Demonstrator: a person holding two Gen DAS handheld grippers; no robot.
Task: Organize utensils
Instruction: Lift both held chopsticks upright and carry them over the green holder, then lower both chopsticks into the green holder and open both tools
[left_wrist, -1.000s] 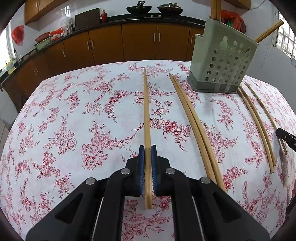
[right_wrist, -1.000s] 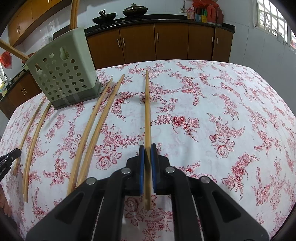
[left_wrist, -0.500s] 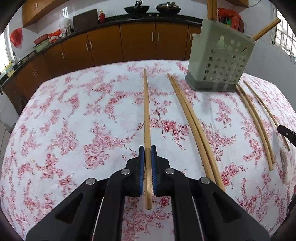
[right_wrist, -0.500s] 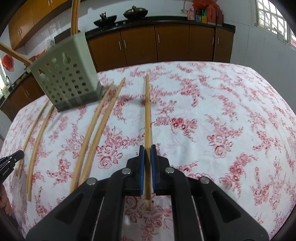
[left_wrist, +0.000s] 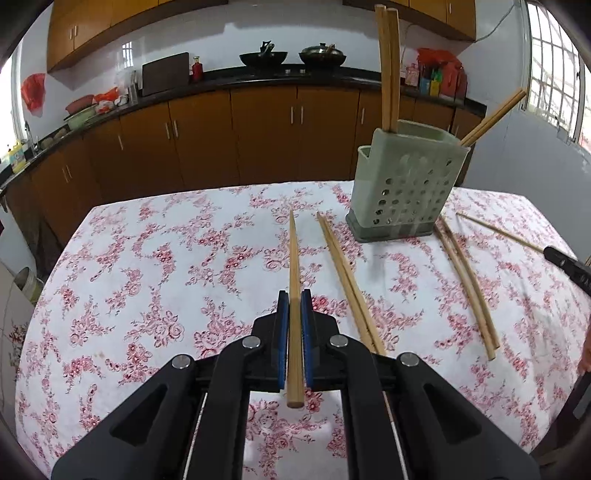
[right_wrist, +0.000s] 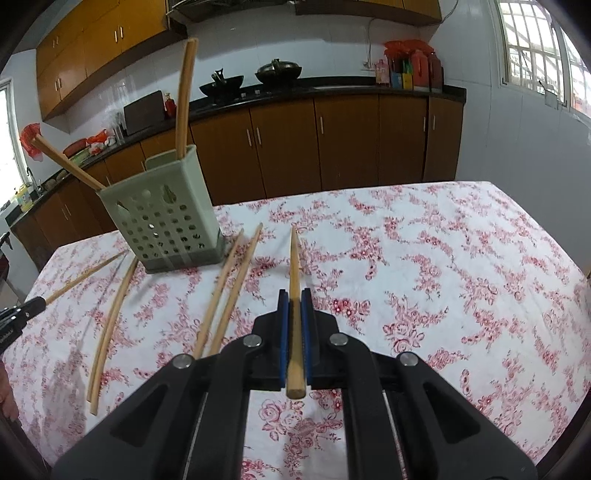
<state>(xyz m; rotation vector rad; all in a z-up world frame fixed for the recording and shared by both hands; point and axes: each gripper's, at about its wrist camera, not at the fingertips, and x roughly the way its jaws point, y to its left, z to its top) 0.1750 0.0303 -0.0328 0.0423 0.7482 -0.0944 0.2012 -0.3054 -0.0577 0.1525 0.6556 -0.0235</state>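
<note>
My left gripper (left_wrist: 294, 300) is shut on a bamboo chopstick (left_wrist: 294, 258) and holds it lifted above the floral tablecloth (left_wrist: 166, 277). My right gripper (right_wrist: 294, 298) is shut on another chopstick (right_wrist: 294, 258), also lifted. The green perforated utensil holder (left_wrist: 404, 194) stands at the far right in the left wrist view and at the far left in the right wrist view (right_wrist: 166, 221), with several chopsticks standing in it. Loose chopstick pairs lie beside the holder (left_wrist: 347, 280) (left_wrist: 465, 280) (right_wrist: 229, 288) (right_wrist: 110, 317).
Brown kitchen cabinets (left_wrist: 258, 140) and a dark counter with woks run behind the table. The table's far edge (left_wrist: 221, 192) is just past the holder. The other gripper's tip shows at each frame's edge, at the right (left_wrist: 569, 264) and at the left (right_wrist: 18, 314).
Both grippers have risen and tilted up with their chopsticks, lifting them off the cloth. The holder and the loose chopsticks have not moved.
</note>
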